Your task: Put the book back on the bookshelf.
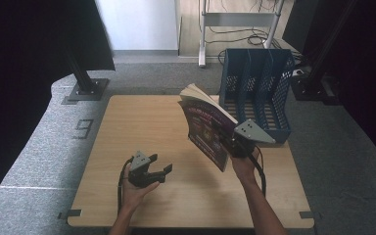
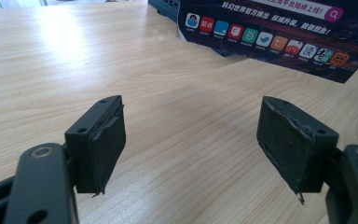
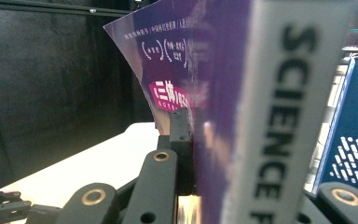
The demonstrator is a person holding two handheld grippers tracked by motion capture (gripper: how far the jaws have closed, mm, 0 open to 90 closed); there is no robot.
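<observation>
wooden table (image 1: 127, 147), blue file rack (image 1: 257, 93) at far right corner. purple book (image 1: 206, 131) lifted near right edge, clamped at spine by right gripper (image 1: 239, 142) fingers; floppy, fairly light, best pinched near spine. left gripper (image 1: 157, 170) fingers wide, empty, near front edge.

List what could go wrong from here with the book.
1. The right gripper pinches the book only near its lower spine corner, held tilted above the table; the unsupported pages fan at the top and may sag or slip.
2. The file rack stands close behind; a tilted book could catch a divider on the way in.
3. The left gripper rests open, apart from the book, so it cannot steady it.
</observation>
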